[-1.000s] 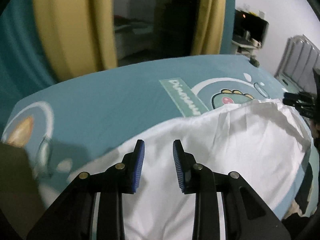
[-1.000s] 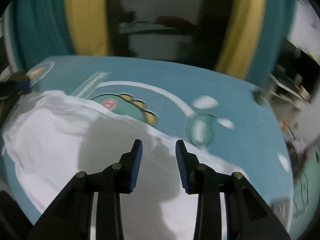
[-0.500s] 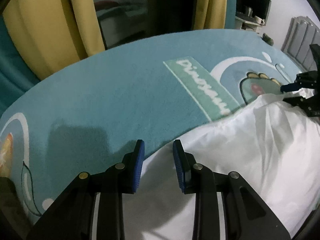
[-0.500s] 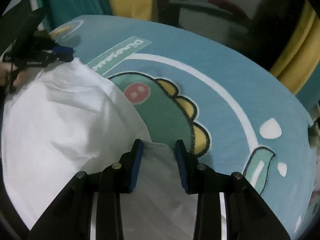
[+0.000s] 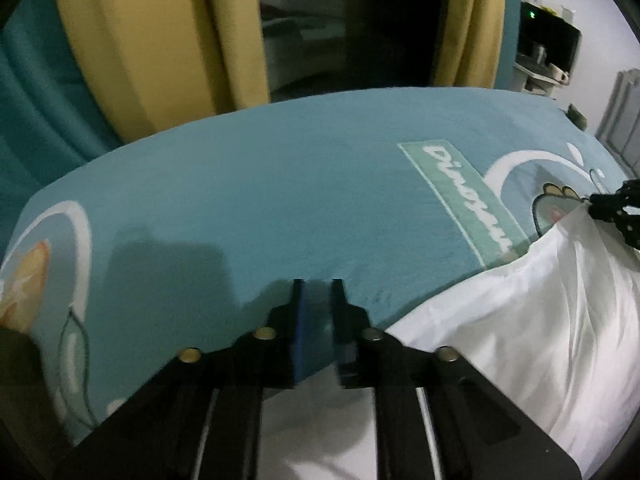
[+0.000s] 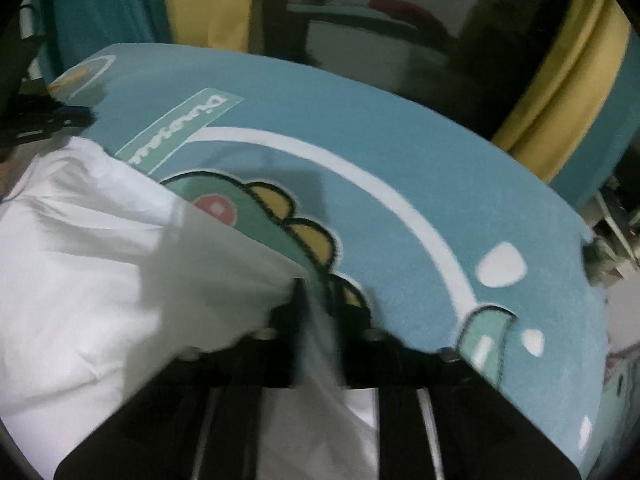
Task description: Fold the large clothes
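Observation:
A white garment (image 5: 520,340) lies crumpled on a teal dinosaur mat (image 5: 280,200). My left gripper (image 5: 319,292) hangs over the mat just past the garment's far edge. Its jaws are closing, with only a narrow gap, and I see mat rather than cloth between the tips. In the right wrist view the garment (image 6: 100,260) fills the left side. My right gripper (image 6: 319,292) has a bunched strip of that cloth filling the gap between its fingers while its jaws are opening. Each gripper shows at the edge of the other's view, the right gripper (image 5: 616,208) and the left gripper (image 6: 52,120).
Yellow and teal curtains (image 5: 140,40) hang behind the mat around a dark opening. A shelf with a dark device (image 5: 548,44) and a grey radiator (image 5: 624,120) stand at the far right. The mat's far edge (image 6: 580,236) drops off near clutter.
Both grippers have moved forward to the garment's far edge. The left fingers now reach past the cloth over bare mat, closer together. The right fingers have narrowed around the cloth edge.

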The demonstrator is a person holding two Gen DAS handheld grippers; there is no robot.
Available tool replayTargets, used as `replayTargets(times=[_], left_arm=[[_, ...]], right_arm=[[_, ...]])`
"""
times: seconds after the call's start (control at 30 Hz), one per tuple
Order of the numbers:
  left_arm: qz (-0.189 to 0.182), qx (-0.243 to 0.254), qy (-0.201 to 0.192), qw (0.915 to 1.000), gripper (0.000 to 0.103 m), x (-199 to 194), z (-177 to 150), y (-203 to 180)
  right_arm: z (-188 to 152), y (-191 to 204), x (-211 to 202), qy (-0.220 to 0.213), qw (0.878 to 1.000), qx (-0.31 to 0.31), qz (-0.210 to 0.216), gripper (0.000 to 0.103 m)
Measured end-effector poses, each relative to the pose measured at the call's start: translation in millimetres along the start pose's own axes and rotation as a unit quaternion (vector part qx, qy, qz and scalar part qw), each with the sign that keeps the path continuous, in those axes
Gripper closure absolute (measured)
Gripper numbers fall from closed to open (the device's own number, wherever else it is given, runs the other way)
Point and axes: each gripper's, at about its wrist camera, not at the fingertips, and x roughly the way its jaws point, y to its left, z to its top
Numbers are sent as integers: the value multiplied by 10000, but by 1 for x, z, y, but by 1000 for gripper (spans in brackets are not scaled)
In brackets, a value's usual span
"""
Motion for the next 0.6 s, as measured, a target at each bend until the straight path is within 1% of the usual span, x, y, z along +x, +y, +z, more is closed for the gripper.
replayTargets(times=[0.03, 0.07, 0.2, 0.27, 0.33, 0.4, 0.43, 0.47, 0.5, 0.53, 0.6], left_arm=[[5, -47, -46, 10000, 71, -6, -3, 1], [-7, -93, -98, 9999, 71, -15, -8, 3], [-67, -204, -221, 9995, 71, -40, -26, 2], [-195, -286, -321, 9989, 71, -56, -38, -3], [-353, -287, -438, 9980, 71, -72, -52, -14], [-528, -304, -591, 9964, 71, -87, -64, -25], [-707, -348, -694, 9945, 71, -93, -70, -31], [-1042, -437, -817, 9902, 71, -100, -79, -38], [-1250, -501, -875, 9870, 71, -105, -86, -44], [-1402, -544, -891, 9846, 71, -107, -93, -50], [-1557, -574, -789, 9830, 71, -107, -106, -64]], right_arm=[[-2, -2, -7, -35, 10000, 57, -65, 57], [-5, -2, -15, -99, 9998, 122, -97, 47], [-22, 0, -51, -333, 9983, 387, -276, 46], [-32, 4, -65, -451, 9969, 610, -229, 46], [-44, 16, -81, -614, 9954, 738, -28, 46], [-55, 32, -93, -814, 9930, 807, 293, 46], [-61, 41, -98, -882, 9914, 856, 441, 46], [-66, 51, -100, -928, 9896, 938, 565, 46], [-71, 60, -101, -948, 9873, 1048, 725, 46], [-75, 68, -100, -936, 9856, 1118, 851, 46], [-83, 84, -96, -863, 9831, 1254, 1017, 46]])
